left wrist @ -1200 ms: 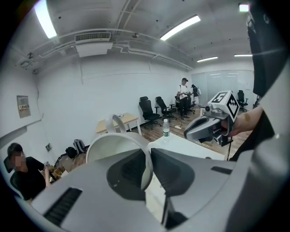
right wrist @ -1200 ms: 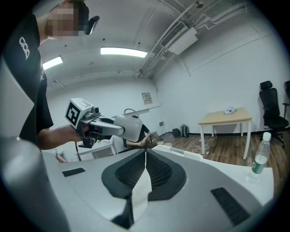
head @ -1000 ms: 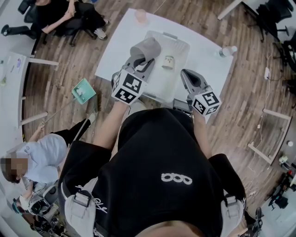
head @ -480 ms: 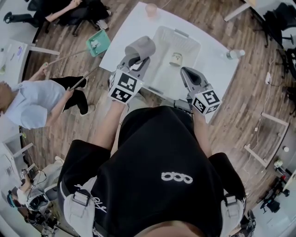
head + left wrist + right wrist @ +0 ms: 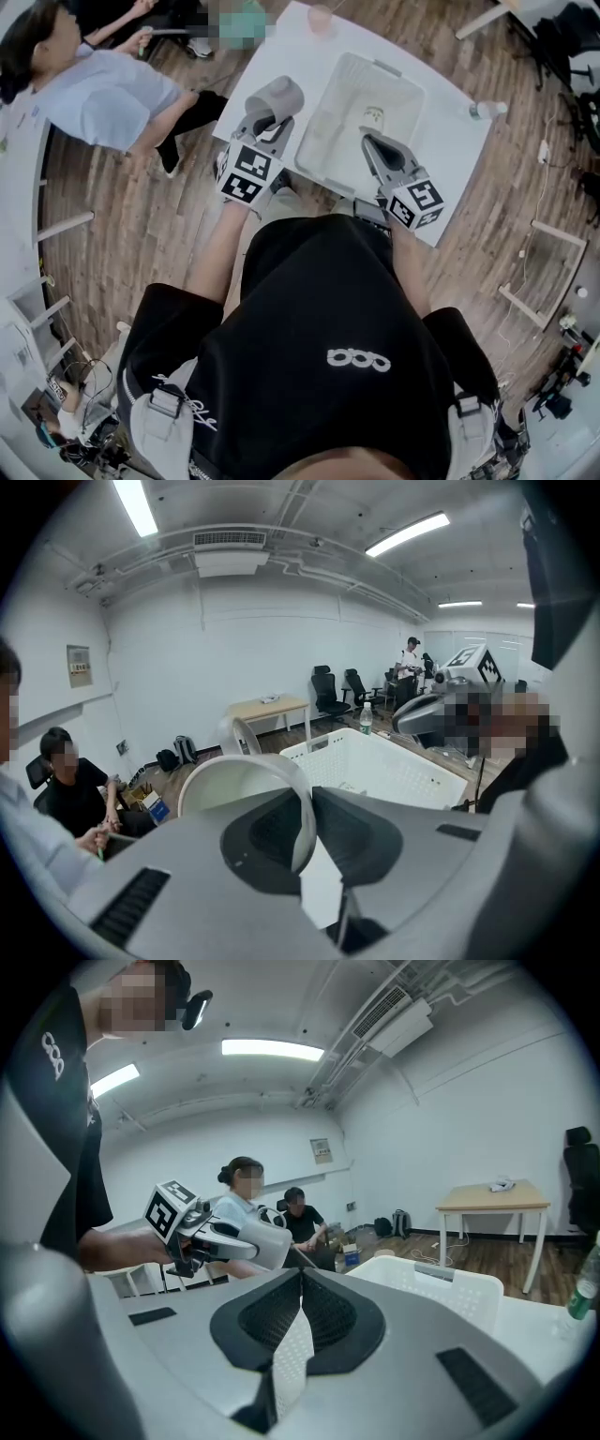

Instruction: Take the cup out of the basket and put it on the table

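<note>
The left gripper (image 5: pixel 263 119) was clamped on the wall of the grey cup (image 5: pixel 276 96), one jaw inside the mouth and one outside. The cup hung tipped on its side, out of the basket (image 5: pixel 330 111) and just to its left, over the left part of the table (image 5: pixel 281 47). The right gripper (image 5: pixel 370 142) had its jaws together on nothing, by the basket's near right side. The step in hand seemed to be the setting down. It would go best with the wrist rolled until the cup's base faced down. The cup should then be lowered onto bare tabletop, away from the edge and the basket wall, and the jaws opened only once the base bore flat. A pinch on one thin wall looked likely to let the cup swing, so a slow descent would suit. The head view gave the layout: a jar (image 5: pixel 375 114) left in the basket, a pink cup (image 5: pixel 320 17) at the far corner and a bottle (image 5: pixel 483 110) on the right. It hid how the jaws met the cup, and how high it hung could not be told there. The left gripper view showed the rim between the pads and the open mouth turned sideways. The right gripper view showed its own jaws meeting, and the left gripper from the side with the cup in it.
</note>
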Motion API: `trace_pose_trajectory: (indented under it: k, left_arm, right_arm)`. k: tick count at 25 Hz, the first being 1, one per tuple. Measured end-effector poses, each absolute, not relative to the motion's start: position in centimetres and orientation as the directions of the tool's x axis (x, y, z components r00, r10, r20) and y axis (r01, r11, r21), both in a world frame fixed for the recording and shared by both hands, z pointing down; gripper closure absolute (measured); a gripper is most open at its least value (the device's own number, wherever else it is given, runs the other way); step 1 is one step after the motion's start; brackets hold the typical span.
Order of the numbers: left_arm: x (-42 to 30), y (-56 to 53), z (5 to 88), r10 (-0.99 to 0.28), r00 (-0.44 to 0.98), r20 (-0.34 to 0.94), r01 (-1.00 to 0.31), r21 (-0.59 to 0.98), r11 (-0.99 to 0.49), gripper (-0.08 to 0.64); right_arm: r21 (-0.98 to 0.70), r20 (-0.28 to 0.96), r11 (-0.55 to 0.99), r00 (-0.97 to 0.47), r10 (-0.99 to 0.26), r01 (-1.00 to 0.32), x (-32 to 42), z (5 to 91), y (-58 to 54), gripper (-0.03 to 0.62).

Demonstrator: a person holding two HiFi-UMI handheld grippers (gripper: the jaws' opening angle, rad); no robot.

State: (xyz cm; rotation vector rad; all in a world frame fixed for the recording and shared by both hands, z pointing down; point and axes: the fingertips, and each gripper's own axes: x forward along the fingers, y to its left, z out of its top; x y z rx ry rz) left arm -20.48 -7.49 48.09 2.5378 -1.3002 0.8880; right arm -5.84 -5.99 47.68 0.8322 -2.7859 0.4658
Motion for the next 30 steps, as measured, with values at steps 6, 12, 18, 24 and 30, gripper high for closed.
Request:
trace_pose_trajectory:
  k: [6,12,18,24,30]
  left_arm:
    - [-24.1,-7.8,52.1,-0.635,0.447,0.631,-0.753,-0.119,-0.648,0.518]
    - [-27.7,-8.5,59.0,-0.537,0.420,0.732,-0.706,-0.108,-0.700,0.518]
    - [-30.5,-9.5,65.4,-0.427,0.378,0.821,-0.642,-0.100,-0.760,0.518]
    - [-31.9,-10.2,71.0,-0.297,0.312,0.902,-0.534,-0.091,-0.840,0.518]
    - [-32.7,-9.9,75.8,-0.186,0.218,0.958,-0.413,-0.082,-0.907,0.520]
  right_arm:
    - [-0.241,0.287,0.771,-0.802,-0.523,-0.589,-8.7,48.3,-6.0,0.568]
    - [-0.245,0.305,0.755,-0.788,-0.536,-0.608,-11.4,49.8,-5.9,0.568]
    - [-0.250,0.321,0.737,-0.771,-0.549,-0.629,-13.7,50.7,-6.1,0.566]
    - [-0.254,0.338,0.718,-0.755,-0.562,-0.648,-14.8,51.8,-6.5,0.567]
    - [-0.257,0.349,0.702,-0.741,-0.574,-0.664,-15.5,52.0,-6.9,0.568]
